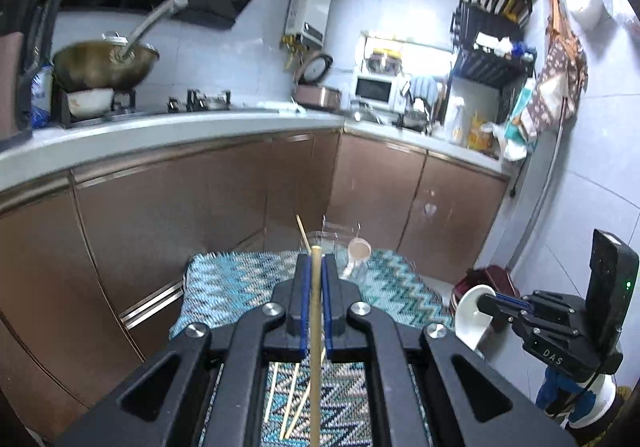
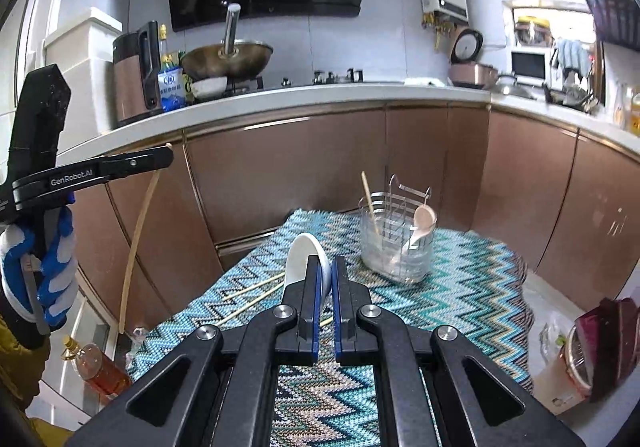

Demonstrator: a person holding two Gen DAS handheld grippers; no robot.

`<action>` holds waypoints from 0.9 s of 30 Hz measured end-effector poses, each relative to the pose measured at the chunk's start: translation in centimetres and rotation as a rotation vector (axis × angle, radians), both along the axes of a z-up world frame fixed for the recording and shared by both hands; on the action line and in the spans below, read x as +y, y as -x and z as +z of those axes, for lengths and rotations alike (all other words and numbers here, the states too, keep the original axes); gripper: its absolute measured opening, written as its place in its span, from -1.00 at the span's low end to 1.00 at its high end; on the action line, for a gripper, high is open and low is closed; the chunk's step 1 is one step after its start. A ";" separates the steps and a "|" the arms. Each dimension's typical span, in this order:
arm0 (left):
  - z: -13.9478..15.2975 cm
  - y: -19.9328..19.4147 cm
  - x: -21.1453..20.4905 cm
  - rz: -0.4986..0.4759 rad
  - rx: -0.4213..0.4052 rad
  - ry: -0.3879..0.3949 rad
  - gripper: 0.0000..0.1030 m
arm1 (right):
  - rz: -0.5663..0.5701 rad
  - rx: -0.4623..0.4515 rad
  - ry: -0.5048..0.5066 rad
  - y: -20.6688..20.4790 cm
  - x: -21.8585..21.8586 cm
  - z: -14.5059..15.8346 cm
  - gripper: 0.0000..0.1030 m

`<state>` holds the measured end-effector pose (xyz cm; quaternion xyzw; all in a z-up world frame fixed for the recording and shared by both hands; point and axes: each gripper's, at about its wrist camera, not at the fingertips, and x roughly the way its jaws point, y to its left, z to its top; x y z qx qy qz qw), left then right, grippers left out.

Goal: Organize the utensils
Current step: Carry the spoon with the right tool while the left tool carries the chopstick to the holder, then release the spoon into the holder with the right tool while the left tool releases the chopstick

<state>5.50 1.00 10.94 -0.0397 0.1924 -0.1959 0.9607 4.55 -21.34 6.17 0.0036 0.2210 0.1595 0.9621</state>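
Ahead of the right gripper (image 2: pixel 327 279) and slightly to its right, the utensil holder (image 2: pixel 396 243) stood on the patterned cloth (image 2: pixel 460 299). A chopstick (image 2: pixel 370 203) and a spoon (image 2: pixel 420 225) stood in it. Loose chopsticks (image 2: pixel 252 297) lay on the cloth, left of the gripper.

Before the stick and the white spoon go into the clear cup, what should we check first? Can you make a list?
1. Left tool shut on the chopstick: ok.
2. Right tool shut on the white spoon: ok.
3. Holder upright on the zigzag cloth: ok.
4. Room left in the holder, which has one chopstick and one pink spoon inside: ok.
5. Loose chopsticks lying on the cloth: not ok.
6. Which compartment is free: cannot tell.
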 end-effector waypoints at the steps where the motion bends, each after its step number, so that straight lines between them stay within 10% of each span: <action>1: 0.4 0.3 0.2 0.009 -0.017 0.007 -0.91 | -0.007 -0.011 0.005 0.2 -0.1 0.3 -0.91; 13: 4.1 -3.4 -1.5 0.064 -0.141 0.105 -0.91 | -0.091 -0.145 0.052 -3.1 -1.8 3.9 -0.91; 27: 3.0 -20.0 -7.6 0.062 -0.164 0.264 -0.91 | -0.128 -0.217 0.036 -18.4 -5.5 2.4 -0.91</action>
